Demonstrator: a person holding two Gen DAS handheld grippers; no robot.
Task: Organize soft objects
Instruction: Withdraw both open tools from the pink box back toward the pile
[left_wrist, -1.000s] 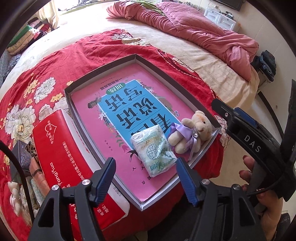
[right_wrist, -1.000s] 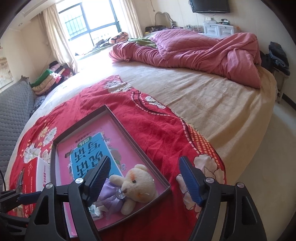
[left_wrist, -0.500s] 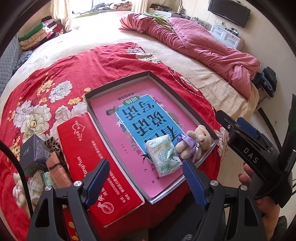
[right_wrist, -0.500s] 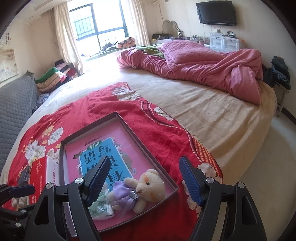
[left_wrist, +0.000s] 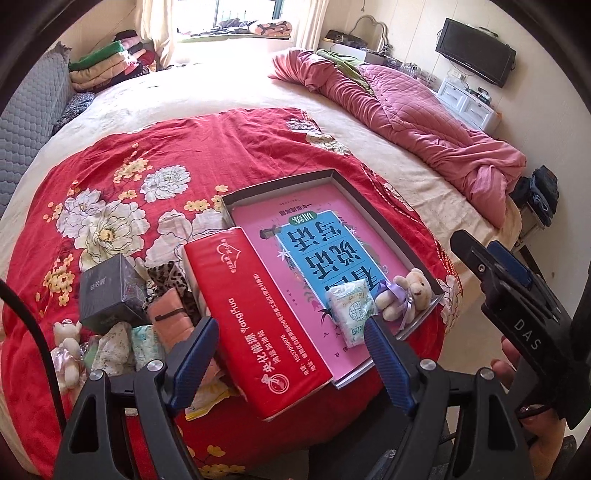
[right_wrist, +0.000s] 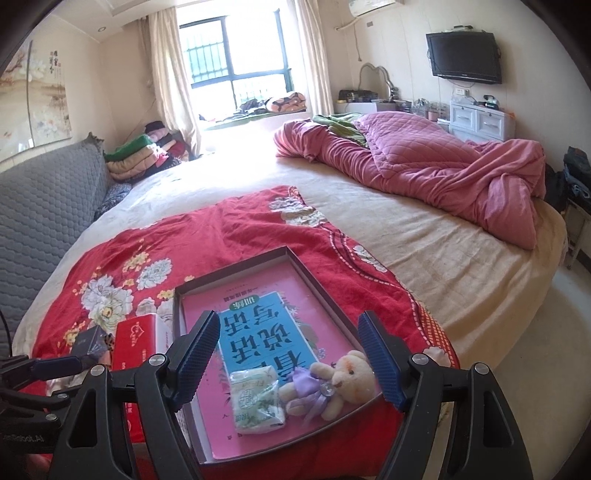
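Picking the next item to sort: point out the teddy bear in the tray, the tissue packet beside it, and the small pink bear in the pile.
teddy bear (right_wrist: 345, 380), right wrist view, on its head.
tissue packet (right_wrist: 257, 400), right wrist view, packet centre.
small pink bear (left_wrist: 67, 349), left wrist view, on its body.

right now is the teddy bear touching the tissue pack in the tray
Touching. The right wrist view shows the teddy bear's leg and purple dress pressed against the tissue pack's edge, with no gap between them.

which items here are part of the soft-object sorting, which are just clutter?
Job:
tray
tissue pack
teddy bear, both already in tray
small pink bear
pile of small packs
folded pink cloth

Lying about:
red tissue box
black box
pink quilt
TV
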